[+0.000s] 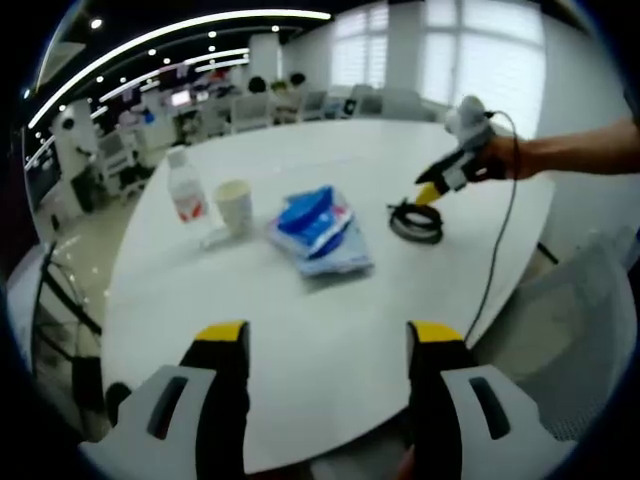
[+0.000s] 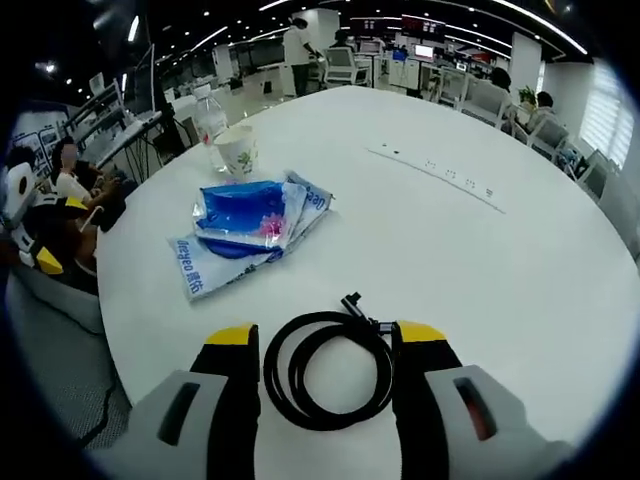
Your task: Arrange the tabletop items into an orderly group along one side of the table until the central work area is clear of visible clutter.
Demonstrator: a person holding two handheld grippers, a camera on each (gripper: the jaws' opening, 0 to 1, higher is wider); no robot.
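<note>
Across the white round table [image 1: 300, 330], a black coiled cable [image 1: 415, 221] lies right of a stack of blue and white packets [image 1: 321, 231]. A paper cup [image 1: 234, 205] and a water bottle [image 1: 185, 190] stand to their left. My left gripper [image 1: 328, 340] hangs open over the near table edge, holding nothing. A hand holds my right gripper [image 1: 442, 185] just above the cable. In the right gripper view, that gripper [image 2: 326, 335] is open with the cable [image 2: 325, 372] lying between its jaws. Beyond are the packets [image 2: 250, 228], cup [image 2: 237, 150] and bottle [image 2: 210, 115].
A row of flush sockets [image 2: 440, 170] crosses the table's far part. A white mesh chair [image 1: 590, 300] stands at the right edge and a dark chair [image 1: 50, 300] at the left. Office desks and seated people fill the background.
</note>
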